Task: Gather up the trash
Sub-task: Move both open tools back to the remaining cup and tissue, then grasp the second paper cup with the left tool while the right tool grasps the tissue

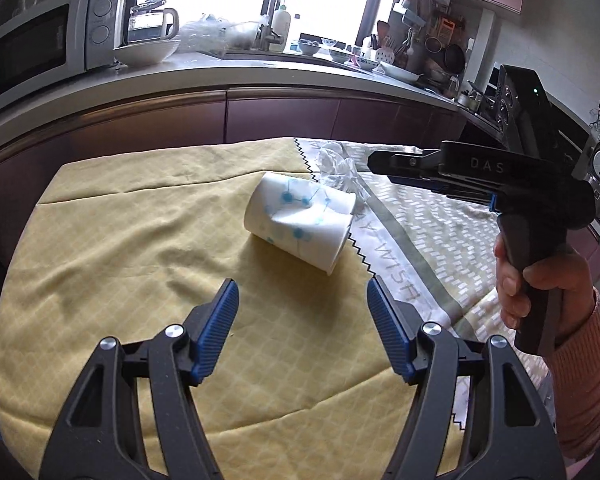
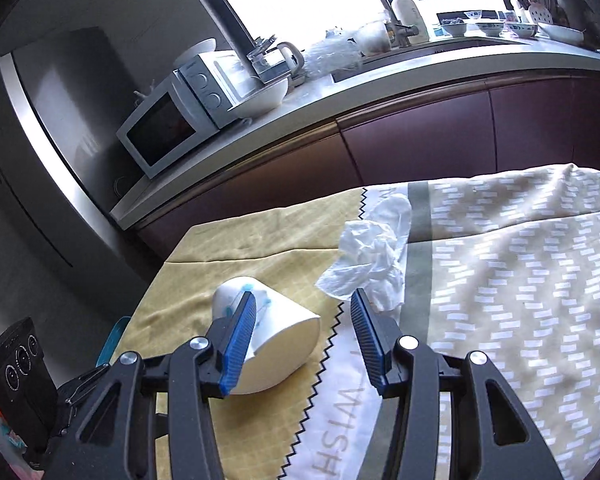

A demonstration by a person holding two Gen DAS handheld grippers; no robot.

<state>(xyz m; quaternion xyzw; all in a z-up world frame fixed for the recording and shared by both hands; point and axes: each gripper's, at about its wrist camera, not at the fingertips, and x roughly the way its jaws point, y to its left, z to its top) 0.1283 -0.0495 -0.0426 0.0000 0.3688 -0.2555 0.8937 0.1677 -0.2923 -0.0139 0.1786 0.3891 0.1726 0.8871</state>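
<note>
Both my grippers, left [image 1: 302,294] and right [image 2: 302,308], gape empty; paper cup [image 1: 300,220] lies beyond, crumpled tissue [image 2: 370,252] farther.

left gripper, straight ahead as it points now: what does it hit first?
Most likely the paper cup lying on its side on the yellow cloth. It sits just ahead of the open left gripper, roughly centred between the fingers. Depth is unclear; it might meet the cloth first.

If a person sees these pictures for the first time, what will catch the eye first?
A white paper cup with blue dots lies on its side on the yellow cloth. Just beyond it, crumpled white plastic sits by the zigzag seam. Both sets of tongs, left and right, stand open and empty.
</note>
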